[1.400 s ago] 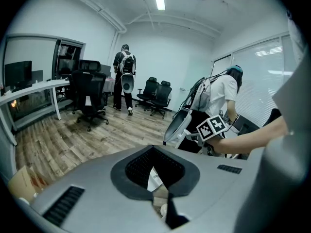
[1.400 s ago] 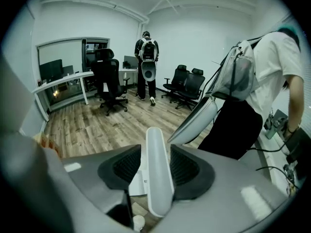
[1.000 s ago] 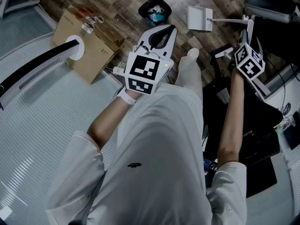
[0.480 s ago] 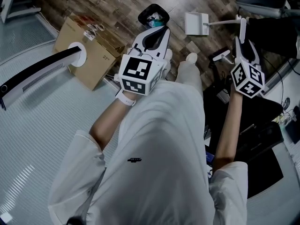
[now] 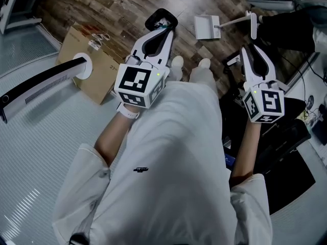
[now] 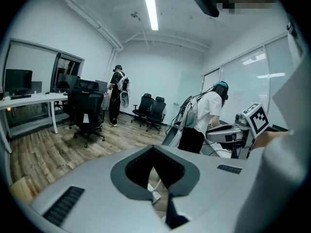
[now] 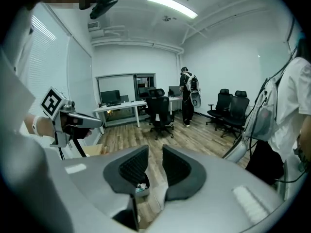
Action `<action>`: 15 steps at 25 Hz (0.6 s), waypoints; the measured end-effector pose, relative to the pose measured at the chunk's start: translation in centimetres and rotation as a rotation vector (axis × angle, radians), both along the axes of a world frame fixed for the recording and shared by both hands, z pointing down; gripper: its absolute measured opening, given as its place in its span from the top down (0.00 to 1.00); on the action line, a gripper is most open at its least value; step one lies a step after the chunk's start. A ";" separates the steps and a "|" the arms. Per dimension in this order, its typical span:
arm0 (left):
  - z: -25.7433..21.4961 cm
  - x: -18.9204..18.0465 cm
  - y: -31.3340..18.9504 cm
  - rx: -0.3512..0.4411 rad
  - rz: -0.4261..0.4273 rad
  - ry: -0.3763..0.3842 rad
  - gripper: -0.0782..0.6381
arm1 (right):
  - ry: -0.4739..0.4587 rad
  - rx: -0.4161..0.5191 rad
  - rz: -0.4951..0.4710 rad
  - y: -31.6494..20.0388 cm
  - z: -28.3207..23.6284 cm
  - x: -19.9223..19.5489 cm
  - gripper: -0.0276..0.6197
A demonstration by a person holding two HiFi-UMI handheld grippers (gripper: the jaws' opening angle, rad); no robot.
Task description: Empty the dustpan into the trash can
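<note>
The black trash can [image 5: 161, 20] with scraps inside stands on the wood floor, with the white dustpan [image 5: 207, 27] resting to its right and the dustpan's long handle [image 5: 236, 20] reaching right. My left gripper [image 5: 166, 28] hovers shut and empty just in front of the can. My right gripper [image 5: 250, 49] floats near the handle's end without touching it. Its jaws are closing with nothing between them. In the right gripper view the gap of the right gripper [image 7: 154, 149] shows the trash can [image 7: 141, 186] below. The left gripper [image 6: 153, 148] has its tips together.
A cardboard box [image 5: 97, 55] and a curved black-and-white device [image 5: 41, 80] lie to the left. Dark desk gear and cables [image 5: 286, 137] crowd the right. My shoes [image 5: 204, 64] stand behind the dustpan. Office chairs [image 7: 160, 110] and other people [image 6: 204, 115] are farther off.
The right gripper has risen and drawn back toward me from the dustpan's handle, with its jaws narrower. The left gripper has lifted a little and stays shut.
</note>
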State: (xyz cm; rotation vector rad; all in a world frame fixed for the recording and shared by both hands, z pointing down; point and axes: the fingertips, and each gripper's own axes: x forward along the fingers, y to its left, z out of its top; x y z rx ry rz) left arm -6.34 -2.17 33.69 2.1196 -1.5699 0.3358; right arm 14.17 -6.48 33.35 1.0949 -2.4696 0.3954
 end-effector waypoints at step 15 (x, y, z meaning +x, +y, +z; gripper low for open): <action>-5.2 -1.6 1.8 0.106 -0.007 0.034 0.88 | -0.049 0.164 -0.002 2.5 -7.1 -0.9 0.94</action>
